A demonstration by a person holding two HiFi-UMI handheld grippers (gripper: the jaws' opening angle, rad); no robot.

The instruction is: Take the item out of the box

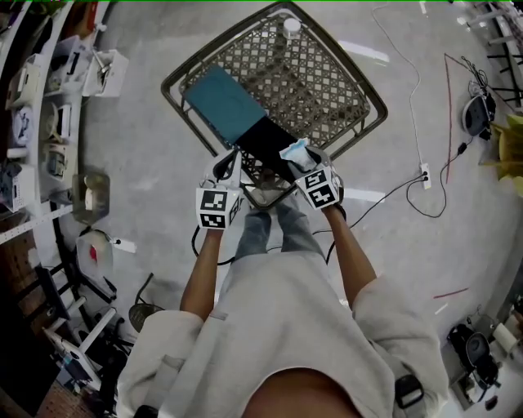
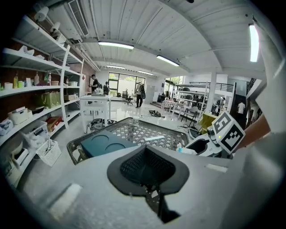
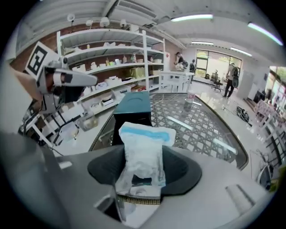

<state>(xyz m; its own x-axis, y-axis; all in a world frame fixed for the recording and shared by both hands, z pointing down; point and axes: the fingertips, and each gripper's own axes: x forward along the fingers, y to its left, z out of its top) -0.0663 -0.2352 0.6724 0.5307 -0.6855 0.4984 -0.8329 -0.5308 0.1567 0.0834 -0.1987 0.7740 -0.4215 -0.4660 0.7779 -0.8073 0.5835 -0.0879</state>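
Two grippers at the near corner of a lattice-topped table [image 1: 327, 77], centre of the head view.
- right gripper [image 1: 301, 162]: jaws pinching a white packet [image 3: 144, 152] with a blue band, held upright at the right edge of the box [image 1: 263, 140]; whether it touches the box cannot be told.
- left gripper [image 1: 228, 166]: jaws pressed together, nothing between them, just beside the box's near left edge.
- box: black open part nearest the person, teal lid [image 1: 222, 102] towards the table's upper left.
- white-capped container [image 1: 291, 25]: far corner of the table, top of frame.
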